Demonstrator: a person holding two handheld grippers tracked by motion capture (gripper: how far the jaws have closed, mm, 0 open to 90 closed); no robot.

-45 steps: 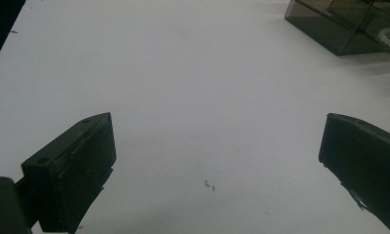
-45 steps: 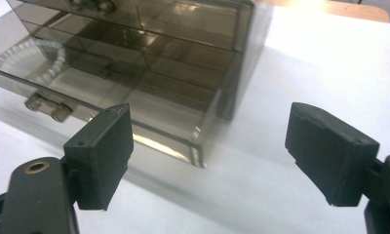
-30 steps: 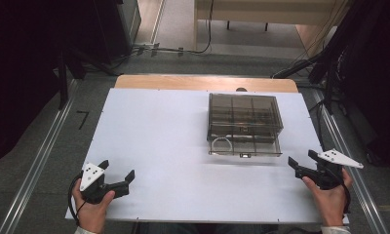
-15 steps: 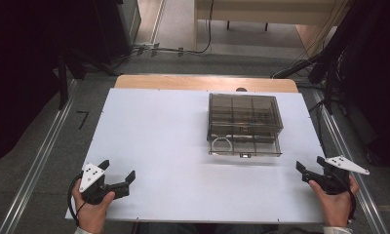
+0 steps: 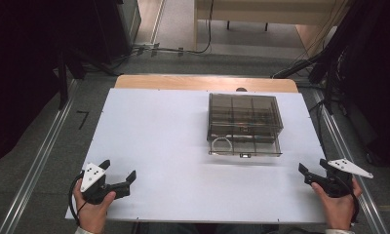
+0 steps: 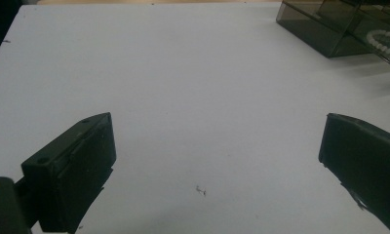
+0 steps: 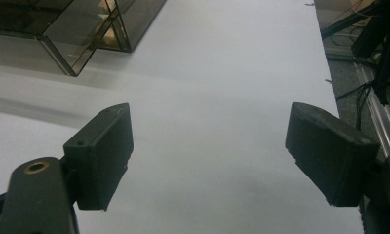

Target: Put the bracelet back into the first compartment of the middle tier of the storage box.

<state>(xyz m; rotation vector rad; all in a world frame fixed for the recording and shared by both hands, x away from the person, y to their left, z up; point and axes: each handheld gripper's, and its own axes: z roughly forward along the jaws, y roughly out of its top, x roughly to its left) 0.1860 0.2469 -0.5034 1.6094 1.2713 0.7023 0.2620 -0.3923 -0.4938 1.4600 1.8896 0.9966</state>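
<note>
Two wide, empty grippers, left (image 5: 119,178) at seven o'clock, right (image 5: 314,171) at four; box (image 5: 244,125) untouched, nothing apparently begun.

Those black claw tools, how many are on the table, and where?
2. The left gripper is at the near left corner of the white table, the right gripper at the near right edge. Each is held in a hand, jaws open, holding nothing.

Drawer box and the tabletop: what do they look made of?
Drawer box: looks like smoke-tinted clear plastic, glossy; its dividers and a white bead ring show through the walls. Tabletop: white matte board, probably laminate or painted; even and glare-free, with a bare wood strip at its far edge.
</note>
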